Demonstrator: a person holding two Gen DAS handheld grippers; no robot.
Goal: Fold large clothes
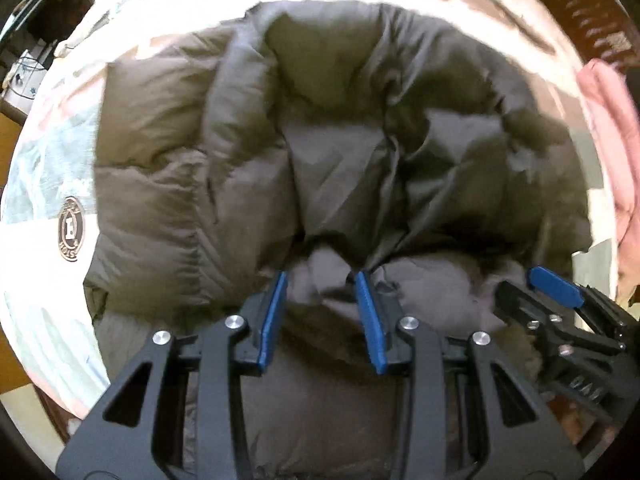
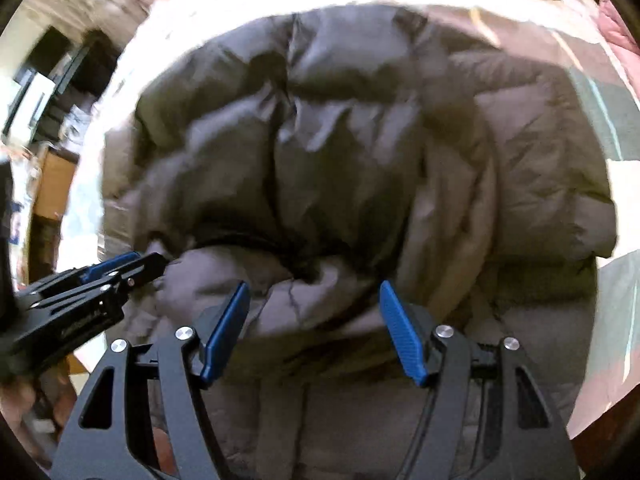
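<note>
A large dark brown puffer jacket lies bunched on a bed with a pale patterned cover. My left gripper has its blue pads partly apart with a bunch of jacket fabric between them, near the jacket's front edge. My right gripper is open wide over a fold of the same jacket, not pinching it. The right gripper also shows at the lower right of the left wrist view. The left gripper shows at the left of the right wrist view, and looks nearly shut there.
A pink garment lies on the bed to the right of the jacket. A round logo is printed on the cover at left. Shelves and furniture stand beyond the bed's left side.
</note>
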